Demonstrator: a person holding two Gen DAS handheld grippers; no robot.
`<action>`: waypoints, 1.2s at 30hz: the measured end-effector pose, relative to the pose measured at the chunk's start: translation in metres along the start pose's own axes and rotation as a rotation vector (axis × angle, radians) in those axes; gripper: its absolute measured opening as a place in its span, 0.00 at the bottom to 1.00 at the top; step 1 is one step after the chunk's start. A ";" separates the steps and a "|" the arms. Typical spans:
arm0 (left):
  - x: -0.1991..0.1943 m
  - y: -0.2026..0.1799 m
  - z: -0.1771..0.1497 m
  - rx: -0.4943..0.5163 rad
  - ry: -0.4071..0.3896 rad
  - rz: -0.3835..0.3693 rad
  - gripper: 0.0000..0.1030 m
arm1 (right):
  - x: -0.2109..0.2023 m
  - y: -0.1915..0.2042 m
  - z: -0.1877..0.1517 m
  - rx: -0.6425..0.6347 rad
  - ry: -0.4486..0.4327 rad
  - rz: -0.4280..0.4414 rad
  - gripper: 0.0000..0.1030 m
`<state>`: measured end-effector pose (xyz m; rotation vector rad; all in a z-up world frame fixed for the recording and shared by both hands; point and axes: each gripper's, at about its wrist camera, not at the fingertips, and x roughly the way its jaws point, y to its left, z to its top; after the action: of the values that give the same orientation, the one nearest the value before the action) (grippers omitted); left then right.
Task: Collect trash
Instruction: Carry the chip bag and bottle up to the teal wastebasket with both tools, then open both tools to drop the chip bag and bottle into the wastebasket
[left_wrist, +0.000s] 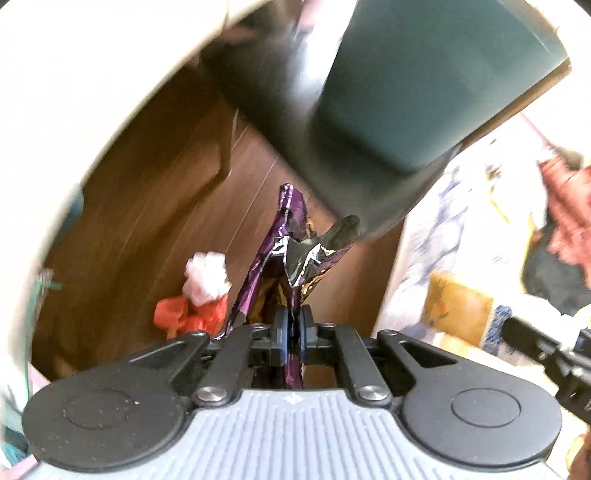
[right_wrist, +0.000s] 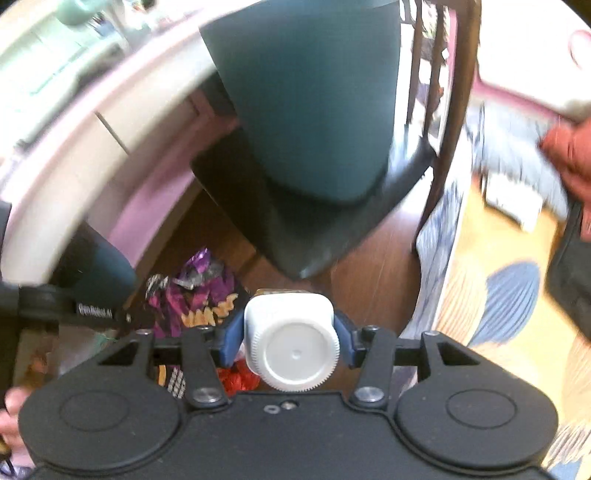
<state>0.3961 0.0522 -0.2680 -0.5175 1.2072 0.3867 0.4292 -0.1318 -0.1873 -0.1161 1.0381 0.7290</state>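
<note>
My left gripper (left_wrist: 291, 325) is shut on a crumpled purple foil snack bag (left_wrist: 284, 236), which sticks up in front of it above the wooden floor. My right gripper (right_wrist: 290, 339) is shut on a white plastic bottle (right_wrist: 291, 339) with a ribbed white cap facing the camera. A dark teal trash bin (left_wrist: 406, 103) stands just ahead; it also shows in the right wrist view (right_wrist: 310, 110). On the floor lie a white crumpled tissue (left_wrist: 207, 277) and an orange-red wrapper (left_wrist: 188, 314). The purple bag also shows in the right wrist view (right_wrist: 199, 291), held by the left gripper.
A dark chair (right_wrist: 317, 229) with wooden legs stands behind the bin. A patterned rug (right_wrist: 498, 295) covers the floor on the right. A white curved furniture edge (left_wrist: 92, 122) runs along the left. The right gripper's arm (left_wrist: 546, 350) shows at the right edge.
</note>
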 end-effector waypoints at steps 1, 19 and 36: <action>-0.016 -0.006 0.007 0.007 -0.017 -0.012 0.05 | -0.012 0.000 0.009 -0.010 -0.011 0.005 0.49; -0.247 -0.123 0.130 0.130 -0.378 -0.169 0.05 | -0.135 -0.009 0.169 -0.146 -0.277 -0.041 0.49; -0.175 -0.198 0.257 0.200 -0.412 -0.071 0.05 | -0.031 -0.014 0.242 -0.283 -0.195 -0.093 0.49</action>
<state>0.6479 0.0341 0.0000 -0.2885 0.8157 0.2899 0.6083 -0.0573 -0.0385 -0.3282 0.7353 0.7832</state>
